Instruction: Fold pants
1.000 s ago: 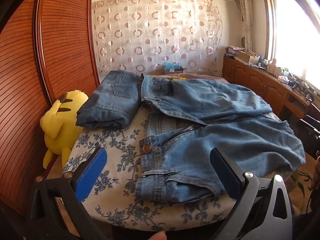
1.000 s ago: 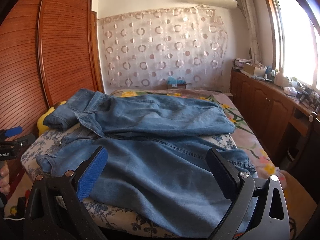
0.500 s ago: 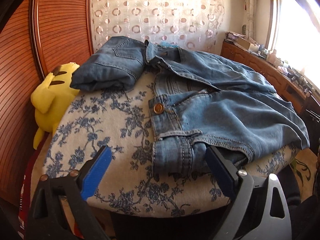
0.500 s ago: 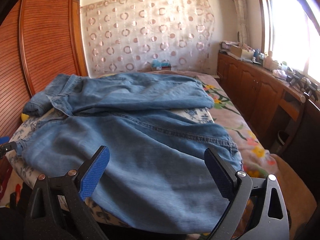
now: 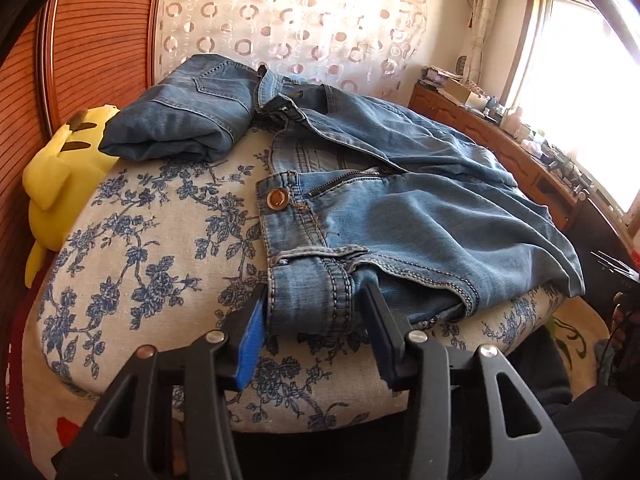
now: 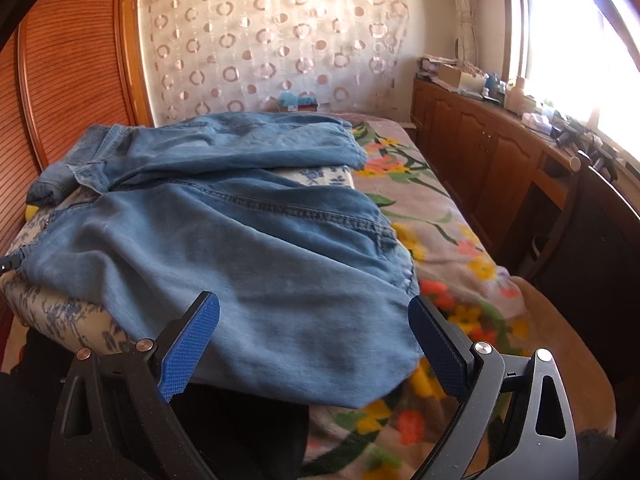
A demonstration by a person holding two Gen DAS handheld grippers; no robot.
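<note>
Straddling near waistband of jeans (image 5: 400, 220) with left tongs (image 5: 314, 320), part-closed, not clamped; right tongs (image 6: 314, 324) wide above leg.

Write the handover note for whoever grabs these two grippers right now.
Left gripper: jaws straddling the waistband corner of the near jeans, not yet clamped.
Right gripper: open, hovering over the leg end of the same jeans, holding nothing.
The jeans lie unfolded across the floral cushion. A second unfolded pair lies behind; one folded pair sits by the yellow plush.
Left: grip both ends, fold.
</note>
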